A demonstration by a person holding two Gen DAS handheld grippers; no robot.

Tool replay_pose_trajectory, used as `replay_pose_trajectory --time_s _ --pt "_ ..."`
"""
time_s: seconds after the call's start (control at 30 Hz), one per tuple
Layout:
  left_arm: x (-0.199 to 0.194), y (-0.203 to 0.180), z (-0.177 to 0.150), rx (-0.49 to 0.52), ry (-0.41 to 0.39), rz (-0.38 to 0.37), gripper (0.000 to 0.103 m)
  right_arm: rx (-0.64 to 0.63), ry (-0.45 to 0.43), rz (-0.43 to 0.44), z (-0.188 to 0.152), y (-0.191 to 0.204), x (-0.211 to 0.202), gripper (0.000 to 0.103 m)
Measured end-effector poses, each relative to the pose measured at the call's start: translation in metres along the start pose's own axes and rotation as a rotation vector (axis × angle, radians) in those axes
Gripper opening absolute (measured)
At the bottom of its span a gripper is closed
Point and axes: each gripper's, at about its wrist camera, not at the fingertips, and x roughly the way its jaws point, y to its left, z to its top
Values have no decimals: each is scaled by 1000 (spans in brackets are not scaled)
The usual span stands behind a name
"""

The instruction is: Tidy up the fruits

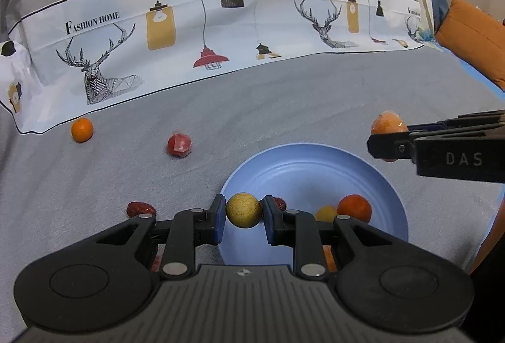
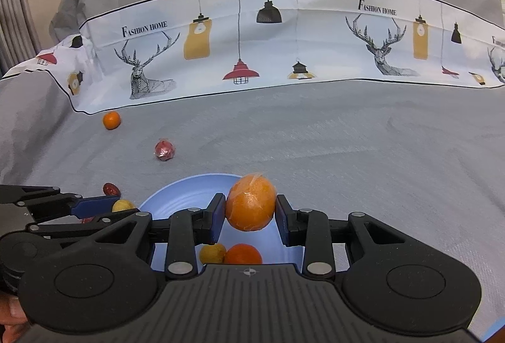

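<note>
A blue bowl (image 1: 315, 163) sits on the grey bedcover and holds a small orange (image 1: 355, 207) and a yellow fruit (image 1: 326, 213). My left gripper (image 1: 243, 211) is shut on a round yellow-green fruit (image 1: 243, 209) over the bowl's left rim. My right gripper (image 2: 250, 207) is shut on a plastic-wrapped orange (image 2: 250, 206) above the bowl (image 2: 186, 194); it also shows in the left wrist view (image 1: 386, 123). The left gripper with its fruit (image 2: 123, 204) shows at the left of the right wrist view.
On the cover lie a small orange (image 1: 82, 129) at far left, a wrapped red fruit (image 1: 179, 144) and a red date (image 1: 141, 209). A printed cloth band (image 1: 221, 27) runs across the back. An orange cushion (image 1: 470, 40) lies at right.
</note>
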Motion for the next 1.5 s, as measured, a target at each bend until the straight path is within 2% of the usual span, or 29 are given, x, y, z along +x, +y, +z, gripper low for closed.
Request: replay_pose_trajectory --time_s 0.17,0.77,0.87,0.9,0.93,0.97,1.0,1.07,1.13,1.17,1.2,1.23,1.27,1.3,1.33,1.4,1.43,1.47,1.5 --pt "-4 -4 1 15 -25 -20 27 -7 6 4 1 1 0 36" --pt "-5 -4 1 16 -29 -29 27 -11 11 3 2 2 0 36" --pt "-6 -3 1 4 -31 -53 27 -11 13 5 2 3 0 36" --pt "-5 -3 2 -6 -24 -81 30 -12 14 5 2 3 0 36" --pt "-5 -3 1 -14 -14 -106 42 -14 16 5 2 3 0 37" --pt "-5 -3 1 -23 -15 -111 50 -13 20 2 2 4 1 38" --pt "-7 -3 2 -24 -26 -98 57 -12 23 -5 2 4 1 43" --pt "-10 -2 5 -39 -51 -84 57 -6 17 -23 3 3 0 51" --pt "-13 3 7 -62 -73 -73 57 12 -4 -16 6 2 -4 51" --pt "-13 4 7 -63 -75 -63 56 15 -14 -13 6 1 -6 51" --pt "-14 6 8 -67 -78 -52 48 11 -15 -20 6 1 -7 51" --pt "-14 8 9 -73 -82 -45 31 9 -11 -28 6 1 -6 51" --pt "-16 10 10 -79 -84 -38 23 16 -8 -30 6 0 -5 51" --pt "-17 12 12 -82 -90 -29 10 27 -10 -27 6 -1 -5 51" --pt "-20 15 14 -87 -106 -13 3 35 -14 -23 7 -2 -6 51" --pt "-31 25 21 -114 -167 16 1 35 -30 -13 7 1 -10 49" --pt "-43 36 27 -140 -232 44 1 30 -45 -9 8 2 -13 45" --pt "-54 49 32 -176 -286 64 1 26 -79 -7 10 3 -17 30" --pt "-64 65 38 -229 -338 81 1 24 -126 -5 13 4 -23 20"
